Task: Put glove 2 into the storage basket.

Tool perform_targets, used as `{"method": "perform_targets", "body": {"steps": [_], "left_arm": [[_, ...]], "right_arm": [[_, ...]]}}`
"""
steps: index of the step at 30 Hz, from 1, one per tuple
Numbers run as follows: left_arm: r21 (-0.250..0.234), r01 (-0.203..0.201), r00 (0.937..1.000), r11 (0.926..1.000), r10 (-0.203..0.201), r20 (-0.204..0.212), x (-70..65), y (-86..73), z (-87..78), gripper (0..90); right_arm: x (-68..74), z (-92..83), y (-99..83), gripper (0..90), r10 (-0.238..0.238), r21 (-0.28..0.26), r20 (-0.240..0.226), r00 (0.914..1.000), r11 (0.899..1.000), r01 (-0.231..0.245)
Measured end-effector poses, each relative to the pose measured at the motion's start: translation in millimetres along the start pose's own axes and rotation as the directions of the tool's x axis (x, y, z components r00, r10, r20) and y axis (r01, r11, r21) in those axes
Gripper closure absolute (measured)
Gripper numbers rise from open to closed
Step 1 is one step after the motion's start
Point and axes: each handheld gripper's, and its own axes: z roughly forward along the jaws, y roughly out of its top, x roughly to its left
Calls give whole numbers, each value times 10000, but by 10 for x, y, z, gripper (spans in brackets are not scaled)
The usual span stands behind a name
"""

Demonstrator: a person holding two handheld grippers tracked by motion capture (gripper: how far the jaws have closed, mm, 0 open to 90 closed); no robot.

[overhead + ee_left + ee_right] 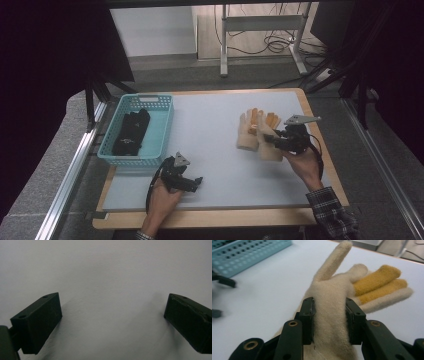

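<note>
High view: at nine o'clock the teal basket [161, 131] holds black gloves [131, 131]. My left tongs [196, 183] rest spread apart at seven o'clock on the counter [215, 145]; my right tongs [269, 139] clamp the cream glove [332, 312] at three o'clock.

No text, label, brand, number or sign can be read here. A small pale mark on the black item [131, 131] in the basket [165, 130] is too small to make out.
</note>
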Motion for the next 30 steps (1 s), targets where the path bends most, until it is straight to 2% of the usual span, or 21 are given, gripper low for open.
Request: {"method": "perform_targets", "body": {"steps": [5,12,16,18,20,22,24,27,28,30], "left_arm": [[-26,7,10000,10000,-7,-16,0,0,1,15],[-27,2,10000,10000,-2,-13,0,0,1,16],[-7,4,10000,10000,-4,1,0,-1,-1,16],[-6,7,10000,10000,-7,1,0,-1,-1,16],[-29,31,10000,10000,-31,-3,-2,-1,1,16],[-31,34,10000,10000,-34,-4,-2,-2,1,16],[-33,32,10000,10000,-32,-4,-2,-2,1,16],[-29,29,10000,10000,-29,-3,-1,-1,1,16],[-29,29,10000,10000,-29,0,-1,-1,1,16],[-7,8,10000,10000,-8,5,0,-1,0,16]], "right_arm": [[304,157,12,637,-260,182,-716,9971,9995,274],[752,472,-72,638,-520,502,-1510,9872,9969,602],[965,663,-179,622,-610,761,-1791,9819,9942,757],[1052,753,-247,585,-624,892,-1817,9814,9928,796],[1093,801,-286,496,-610,1000,-1893,9800,9917,810],[1134,835,-315,375,-829,1261,-1824,9797,9862,1069],[1116,788,-316,326,-1020,1220,-1617,9815,9849,1225],[1016,669,-311,327,-1060,1050,-1358,9851,9871,1207],[980,634,-316,350,-1002,1012,-1320,9862,9883,1139],[864,533,-349,460,-734,976,-1240,9896,9915,858]]}}
